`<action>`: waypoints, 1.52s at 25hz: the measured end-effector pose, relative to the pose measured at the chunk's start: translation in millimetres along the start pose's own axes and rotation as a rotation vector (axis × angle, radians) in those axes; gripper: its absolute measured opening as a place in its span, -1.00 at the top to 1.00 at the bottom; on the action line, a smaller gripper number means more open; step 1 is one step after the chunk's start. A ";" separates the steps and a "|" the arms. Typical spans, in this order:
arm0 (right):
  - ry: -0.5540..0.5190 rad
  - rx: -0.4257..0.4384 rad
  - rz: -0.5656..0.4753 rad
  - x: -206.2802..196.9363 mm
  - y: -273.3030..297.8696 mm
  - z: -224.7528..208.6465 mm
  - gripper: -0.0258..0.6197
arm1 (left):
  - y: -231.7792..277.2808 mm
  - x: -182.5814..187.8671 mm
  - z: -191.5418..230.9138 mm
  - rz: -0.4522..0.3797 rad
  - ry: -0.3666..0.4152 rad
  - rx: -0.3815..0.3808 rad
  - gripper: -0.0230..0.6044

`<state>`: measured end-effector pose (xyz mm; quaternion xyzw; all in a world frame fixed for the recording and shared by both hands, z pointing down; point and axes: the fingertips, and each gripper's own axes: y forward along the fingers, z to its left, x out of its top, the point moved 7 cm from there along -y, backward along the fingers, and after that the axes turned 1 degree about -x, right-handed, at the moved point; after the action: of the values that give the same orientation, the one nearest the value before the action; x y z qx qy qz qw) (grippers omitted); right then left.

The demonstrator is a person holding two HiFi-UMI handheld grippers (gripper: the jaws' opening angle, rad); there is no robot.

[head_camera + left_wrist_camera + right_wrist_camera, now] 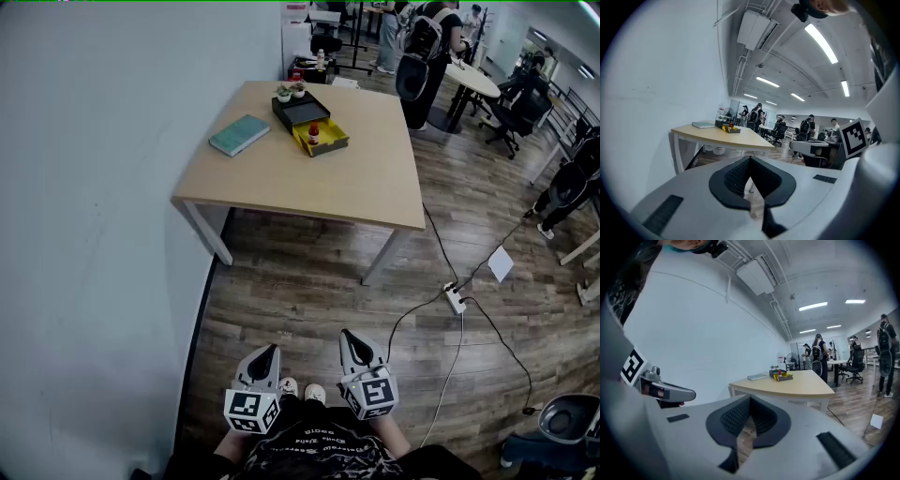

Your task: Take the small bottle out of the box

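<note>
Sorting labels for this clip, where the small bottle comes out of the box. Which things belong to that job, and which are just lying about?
Job: small red-capped bottle; open yellow box holding it; left gripper and right gripper, both shut and empty.

Lying about: teal book; black tray; small potted plants; white power strip.

— Where is the small bottle [313, 134]?
— In the box [331, 143], on the far half of the surface [319, 187]. A second box [300, 112] sits just behind it.
— And the book [239, 134]?
— Left of both boxes, towards the wall [84, 187]. The left tool [272, 350] and right tool [346, 335] are side by side, near, well apart from the surface.
</note>
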<state>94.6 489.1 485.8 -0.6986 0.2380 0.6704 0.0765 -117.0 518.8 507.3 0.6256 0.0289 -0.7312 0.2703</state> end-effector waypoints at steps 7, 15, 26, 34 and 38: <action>0.006 0.001 0.018 -8.3 -3.0 9.1 0.92 | -7.2 -0.9 2.8 -0.009 0.010 -0.003 0.91; 0.017 0.010 -0.013 -4.7 -2.9 14.3 0.91 | -10.5 2.1 8.1 -0.029 -0.001 -0.010 0.91; 0.033 0.016 -0.035 -3.0 8.2 14.4 0.32 | -6.3 6.6 20.6 -0.047 -0.010 -0.021 0.53; 0.027 0.027 -0.031 -3.1 18.8 28.4 0.17 | -0.7 9.4 29.6 -0.015 -0.022 -0.075 0.12; 0.023 0.008 -0.025 -2.8 26.2 36.7 0.17 | 0.2 13.1 41.0 -0.015 -0.009 -0.079 0.13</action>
<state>50.2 482.5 490.8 -0.7089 0.2328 0.6603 0.0849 -154.8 498.3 503.9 0.6110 0.0611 -0.7343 0.2894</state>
